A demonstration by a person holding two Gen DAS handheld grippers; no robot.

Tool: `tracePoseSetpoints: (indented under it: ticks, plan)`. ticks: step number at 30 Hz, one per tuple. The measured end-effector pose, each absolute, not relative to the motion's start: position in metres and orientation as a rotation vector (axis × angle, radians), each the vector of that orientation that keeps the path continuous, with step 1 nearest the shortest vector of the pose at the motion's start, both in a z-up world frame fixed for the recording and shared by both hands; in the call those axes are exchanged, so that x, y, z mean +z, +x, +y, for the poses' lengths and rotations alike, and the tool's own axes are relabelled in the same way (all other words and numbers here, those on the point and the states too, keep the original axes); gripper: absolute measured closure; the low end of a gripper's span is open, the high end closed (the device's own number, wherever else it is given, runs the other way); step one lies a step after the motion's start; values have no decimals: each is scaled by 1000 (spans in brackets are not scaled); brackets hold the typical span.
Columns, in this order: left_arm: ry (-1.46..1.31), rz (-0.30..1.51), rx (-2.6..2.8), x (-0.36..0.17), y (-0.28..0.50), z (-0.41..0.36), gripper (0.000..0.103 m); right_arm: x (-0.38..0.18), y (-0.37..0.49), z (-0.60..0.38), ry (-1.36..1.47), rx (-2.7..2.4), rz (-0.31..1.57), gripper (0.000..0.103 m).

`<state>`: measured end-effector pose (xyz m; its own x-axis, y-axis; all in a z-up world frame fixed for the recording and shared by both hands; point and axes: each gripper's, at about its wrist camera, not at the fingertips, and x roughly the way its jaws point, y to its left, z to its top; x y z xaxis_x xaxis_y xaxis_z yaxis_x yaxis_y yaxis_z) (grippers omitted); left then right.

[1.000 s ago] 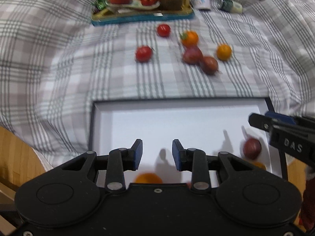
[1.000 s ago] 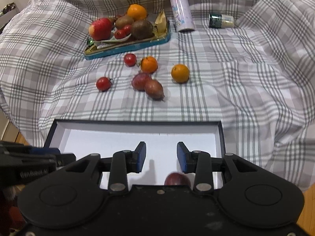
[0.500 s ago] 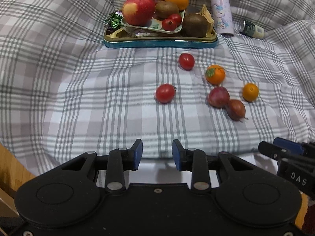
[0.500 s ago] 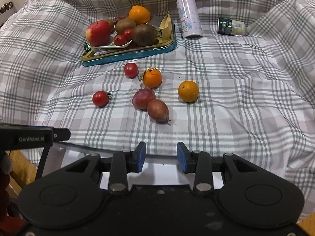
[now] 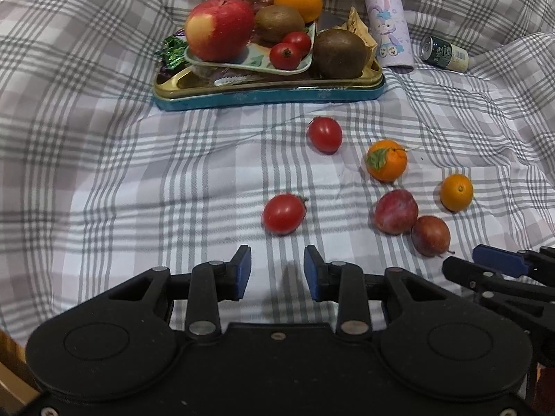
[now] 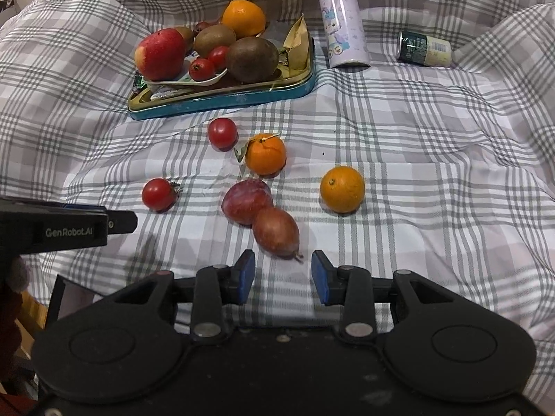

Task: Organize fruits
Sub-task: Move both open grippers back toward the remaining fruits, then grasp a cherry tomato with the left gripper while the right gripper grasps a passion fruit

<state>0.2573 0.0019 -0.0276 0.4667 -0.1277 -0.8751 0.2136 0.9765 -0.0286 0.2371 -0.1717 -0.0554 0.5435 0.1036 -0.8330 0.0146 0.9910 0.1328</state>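
Grey-and-white plaid blanket (image 6: 433,180) spread across nearly the whole frame, rumpled at the upper corners. Upper right of centre: lilac cartoon-printed bottle (image 6: 341,31) lying on the fabric; further right, small dark green can (image 6: 425,48) on its side. Lower left corner: strip of wood surface (image 5: 10,360).

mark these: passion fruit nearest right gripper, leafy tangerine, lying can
passion fruit (image 6: 275,231): right wrist view, middle of its brownish-red skin.
leafy tangerine (image 6: 266,152): right wrist view, centre of the orange peel, right of its leaf.
can (image 6: 425,49): right wrist view, middle of its side wall.
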Motion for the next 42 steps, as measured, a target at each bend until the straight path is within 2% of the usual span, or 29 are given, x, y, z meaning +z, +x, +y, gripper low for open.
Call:
tracePoseSetpoints:
  ticks: [21, 28, 32, 33, 42]
  plan:
    - [111, 1055, -229, -50, 295, -10, 60, -86, 274, -165, 107, 68, 1040, 62]
    - [83, 1083, -236, -59, 304, -10, 56, -87, 278, -163, 100, 64, 1028, 61]
    - [80, 1090, -219, -64, 308, -12, 58, -87, 278, -162, 90, 61, 1016, 62]
    - [76, 1090, -220, -64, 308, -11, 60, -87, 277, -162, 89, 63, 1014, 66]
    - [60, 1054, -204, -44, 298, -5, 61, -72, 266, -168, 120, 50, 997, 66]
